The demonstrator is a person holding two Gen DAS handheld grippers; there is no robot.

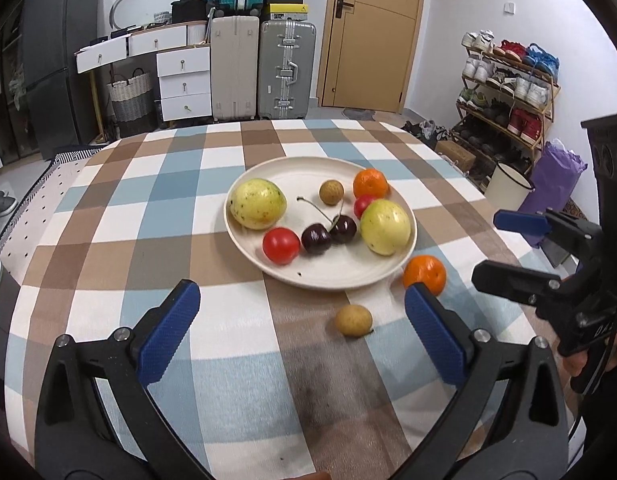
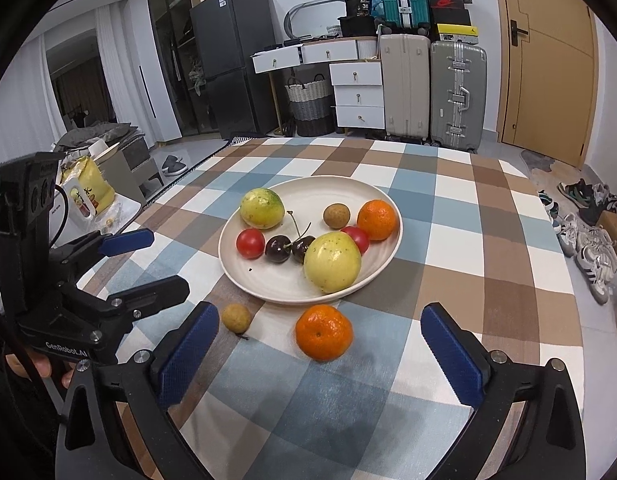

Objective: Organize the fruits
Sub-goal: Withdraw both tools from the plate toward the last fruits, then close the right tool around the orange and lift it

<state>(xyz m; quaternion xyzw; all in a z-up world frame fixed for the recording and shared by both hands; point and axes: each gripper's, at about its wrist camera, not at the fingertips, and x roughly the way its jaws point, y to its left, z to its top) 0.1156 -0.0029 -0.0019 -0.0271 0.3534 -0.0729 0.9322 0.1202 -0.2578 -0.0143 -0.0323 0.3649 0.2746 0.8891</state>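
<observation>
A white plate [image 1: 328, 172] [image 2: 244, 276] on the checked tablecloth holds two yellow-green fruits [image 1: 257, 203] [image 2: 331, 262], two red tomatoes [image 1: 281, 245], two dark cherries [image 1: 328, 232] [image 2: 288, 248], a longan [image 1: 331, 192] and an orange [image 1: 370, 183] [image 2: 377, 219]. A second orange [image 1: 424, 274] [image 2: 323, 332] and a second longan [image 1: 353, 320] [image 2: 236, 318] lie on the cloth in front of the plate. My left gripper [image 1: 302, 332] is open over the near cloth, the loose longan just ahead between its fingers. My right gripper [image 2: 322, 354] is open, the loose orange just ahead of it.
The table's far edge faces suitcases [image 1: 260, 68], white drawers [image 1: 184, 80] and a door [image 1: 372, 32]. A shoe rack [image 1: 508, 92] stands to the right, and a dark fridge [image 2: 228, 60] to the left. Each gripper appears at the side of the other's view [image 1: 548, 264] [image 2: 108, 276].
</observation>
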